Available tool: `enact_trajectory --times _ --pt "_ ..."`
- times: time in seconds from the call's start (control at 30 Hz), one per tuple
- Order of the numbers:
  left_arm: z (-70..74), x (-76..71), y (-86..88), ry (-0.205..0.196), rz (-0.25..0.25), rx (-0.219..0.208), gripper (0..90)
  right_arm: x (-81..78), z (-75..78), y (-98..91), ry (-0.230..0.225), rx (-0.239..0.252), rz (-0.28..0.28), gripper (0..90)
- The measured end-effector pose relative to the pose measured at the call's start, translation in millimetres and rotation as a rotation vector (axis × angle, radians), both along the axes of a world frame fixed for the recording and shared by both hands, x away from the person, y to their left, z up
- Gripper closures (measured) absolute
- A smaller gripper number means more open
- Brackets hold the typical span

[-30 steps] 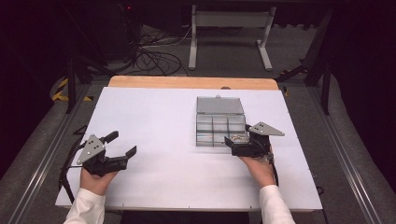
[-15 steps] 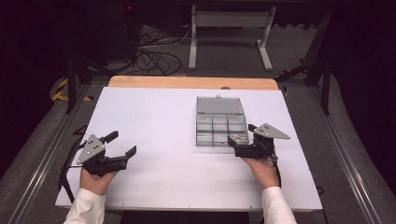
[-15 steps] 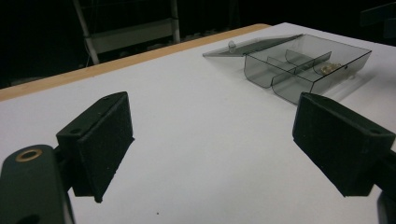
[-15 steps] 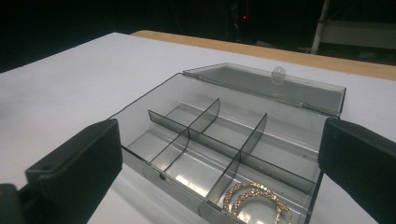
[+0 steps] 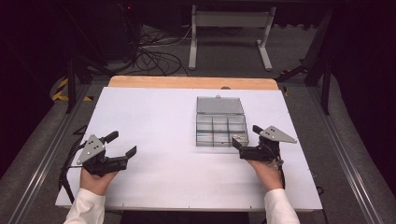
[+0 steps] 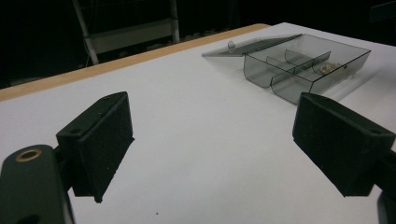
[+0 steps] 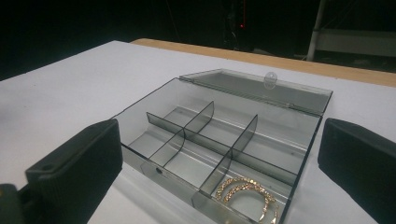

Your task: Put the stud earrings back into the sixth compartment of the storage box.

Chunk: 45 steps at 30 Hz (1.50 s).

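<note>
A clear grey compartment box [image 5: 219, 127] lies on the white table [image 5: 154, 116], its lid [image 5: 219, 105] folded open flat behind it. A pair of gold hoop earrings [image 7: 245, 193] rests in the box's front right compartment, seen small in the high view as the earrings [image 5: 239, 138]. My right gripper [image 5: 245, 136] stands open just off that corner, its jaws wide apart and empty; the right gripper [image 7: 219, 158] faces the box [image 7: 219, 135]. My left gripper [image 5: 123, 143] is open at the table's front left, far from the box [image 6: 303, 63]; nothing sits between the jaws of the left gripper [image 6: 219, 144].
A wooden strip [image 5: 191, 82] runs along the table's far edge. Behind it are cables [image 5: 149, 58] on the floor and a metal stand [image 5: 229, 32]. Metal rails [image 5: 42, 158] flank both sides. Bare white surface spreads between the two grippers.
My right gripper has drawn back slightly to the right and toward the person, away from the box's front right corner. The left gripper has not moved.
</note>
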<state>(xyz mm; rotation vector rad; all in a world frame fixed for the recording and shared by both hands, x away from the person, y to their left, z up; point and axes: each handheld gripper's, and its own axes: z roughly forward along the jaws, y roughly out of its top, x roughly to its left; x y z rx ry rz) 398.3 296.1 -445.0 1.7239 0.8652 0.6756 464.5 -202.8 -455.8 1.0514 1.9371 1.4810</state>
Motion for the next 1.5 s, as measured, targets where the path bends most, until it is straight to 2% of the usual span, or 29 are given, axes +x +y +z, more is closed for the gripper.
enact_trajectory --times 0.67,1.2,1.23,1.5 --pt "-0.2 -1.2 0.7 -0.003 -0.005 0.009 12.7 -15.1 1.0 -20.9 -0.025 0.028 -0.012 0.3" --pt "-0.6 -2.6 4.0 -0.001 -0.005 0.007 12.7 -24.4 1.4 -40.3 -0.03 0.009 -0.02 0.3" --pt "-0.7 -2.5 4.4 -0.001 -0.006 -0.003 12.7 -25.2 1.1 -41.4 -0.027 0.011 -0.019 0.4" --pt "-0.9 -2.7 6.1 0.0 0.001 -0.002 12.6 -28.7 -1.4 -49.9 -0.029 0.016 -0.02 0.5"
